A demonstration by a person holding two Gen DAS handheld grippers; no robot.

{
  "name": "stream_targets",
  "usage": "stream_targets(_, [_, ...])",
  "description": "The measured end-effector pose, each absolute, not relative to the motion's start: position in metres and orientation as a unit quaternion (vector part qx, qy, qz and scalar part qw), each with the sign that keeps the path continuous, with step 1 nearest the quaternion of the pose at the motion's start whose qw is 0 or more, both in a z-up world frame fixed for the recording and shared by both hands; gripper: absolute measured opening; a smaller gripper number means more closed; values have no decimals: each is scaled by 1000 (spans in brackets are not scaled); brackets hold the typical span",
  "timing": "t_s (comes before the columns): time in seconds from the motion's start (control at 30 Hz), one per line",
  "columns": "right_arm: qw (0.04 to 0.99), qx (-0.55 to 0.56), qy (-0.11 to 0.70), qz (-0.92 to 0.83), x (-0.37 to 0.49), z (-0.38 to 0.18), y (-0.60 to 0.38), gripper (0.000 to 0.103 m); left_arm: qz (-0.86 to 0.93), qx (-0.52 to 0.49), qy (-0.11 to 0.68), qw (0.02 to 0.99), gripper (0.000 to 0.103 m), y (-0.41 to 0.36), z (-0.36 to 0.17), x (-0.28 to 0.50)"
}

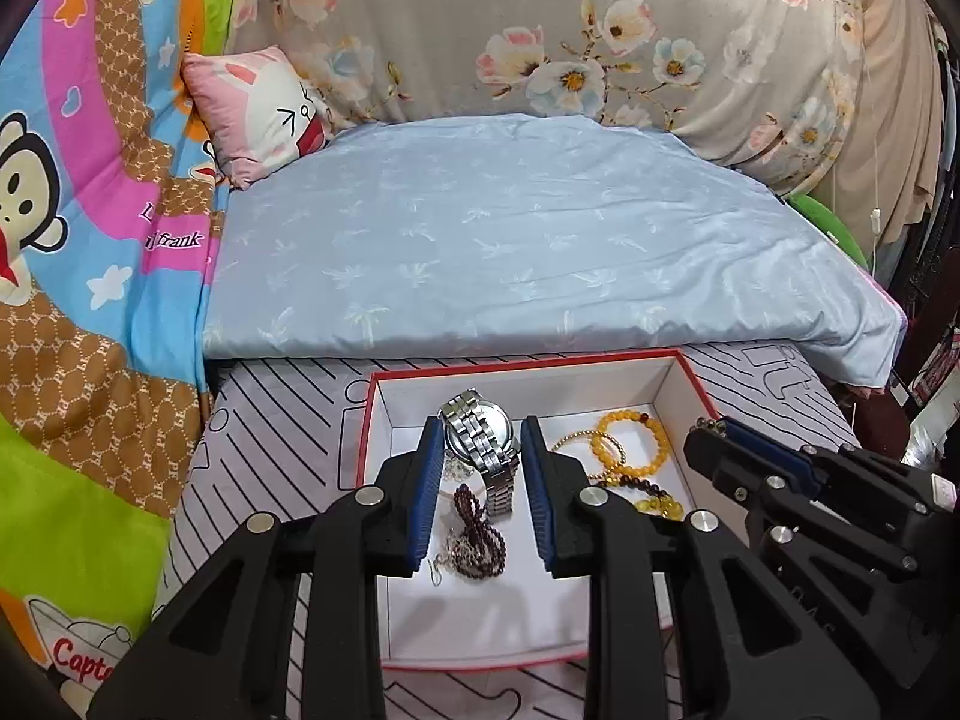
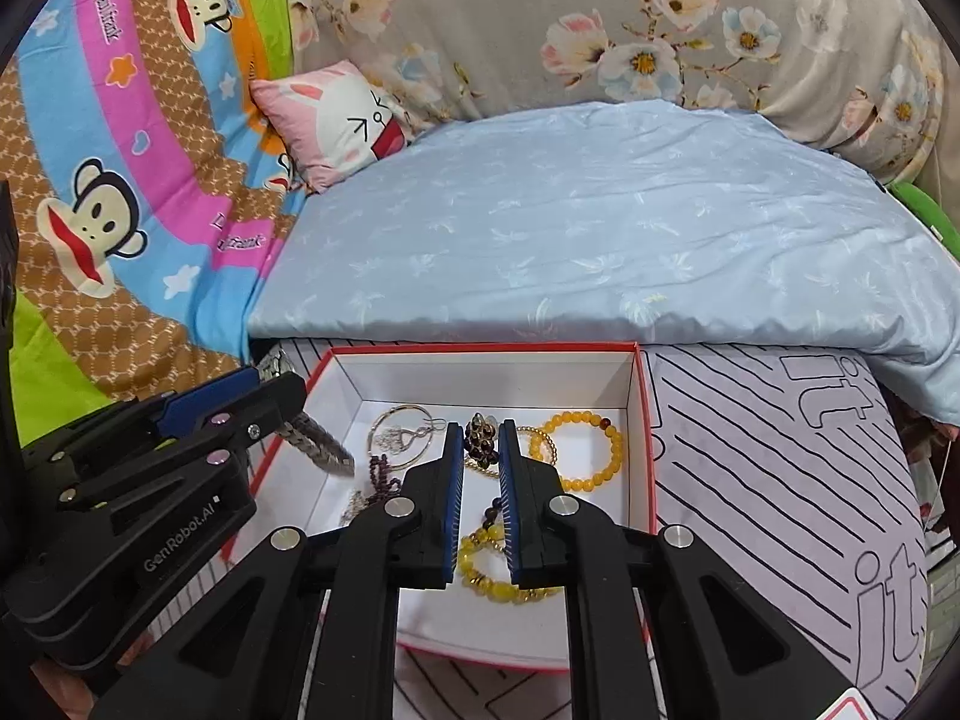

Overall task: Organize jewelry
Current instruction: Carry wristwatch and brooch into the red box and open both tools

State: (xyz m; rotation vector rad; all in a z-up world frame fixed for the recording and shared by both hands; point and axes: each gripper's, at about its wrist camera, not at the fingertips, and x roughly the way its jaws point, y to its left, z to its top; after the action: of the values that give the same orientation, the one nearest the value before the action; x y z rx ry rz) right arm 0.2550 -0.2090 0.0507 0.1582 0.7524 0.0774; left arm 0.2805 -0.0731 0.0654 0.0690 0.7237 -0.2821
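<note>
A red-rimmed white box (image 1: 678, 384) (image 2: 636, 396) on the bed holds jewelry. My left gripper (image 1: 480, 438) is shut on a silver metal watch (image 1: 483, 441), held above the box; the strap hangs down. In the right wrist view the left gripper (image 2: 264, 378) shows at left with the watch strap (image 2: 321, 447) below it. My right gripper (image 2: 481, 438) is shut on a dark beaded bracelet (image 2: 482, 441) over the box. Yellow bead bracelets (image 2: 585, 450) (image 1: 630, 444), a dark purple bead string (image 1: 477, 534) and silver hoop pieces (image 2: 402, 435) lie inside.
The box sits on a striped lilac sheet (image 2: 780, 480). A folded light blue quilt (image 1: 510, 240) lies behind it. A pink cartoon pillow (image 1: 264, 114), a floral blanket (image 1: 600, 30) and a monkey-print cover (image 1: 90, 240) surround it.
</note>
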Motion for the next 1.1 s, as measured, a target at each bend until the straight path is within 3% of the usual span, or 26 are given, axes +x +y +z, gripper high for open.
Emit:
stream_targets(0.53, [912,68,403,37,300,10,-201,11,-129,36,390,911,25,-83,22,330])
stream_targets(1.1, [907,69,415,33,309,-1,-201,11,-123,35,402,907,25,-85,9,343])
